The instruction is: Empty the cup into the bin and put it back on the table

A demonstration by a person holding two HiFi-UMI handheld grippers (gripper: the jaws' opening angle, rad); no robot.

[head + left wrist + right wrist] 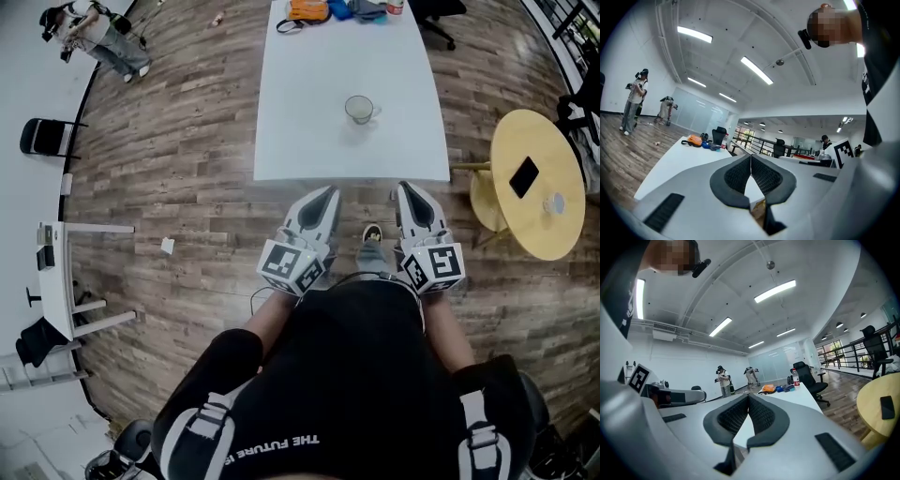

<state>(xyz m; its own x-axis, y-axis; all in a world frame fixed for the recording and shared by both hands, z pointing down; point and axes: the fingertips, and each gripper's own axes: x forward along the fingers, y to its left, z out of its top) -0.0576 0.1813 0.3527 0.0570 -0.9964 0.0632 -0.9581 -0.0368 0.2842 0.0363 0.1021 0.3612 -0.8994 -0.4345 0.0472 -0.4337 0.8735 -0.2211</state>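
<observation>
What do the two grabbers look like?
Both are pale grey, pointed wedges: the left gripper and the right gripper. Each carries a cube with black-and-white square markers. The pads are dark and mesh-textured. The person wears a black top.

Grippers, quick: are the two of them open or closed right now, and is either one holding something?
Left gripper: closed, holding nothing.
Right gripper: closed, holding nothing.

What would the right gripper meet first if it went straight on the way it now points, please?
Probably the table, at its near edge, unless it skims over the top; height is unclear. The cup lies left of that line.
</observation>
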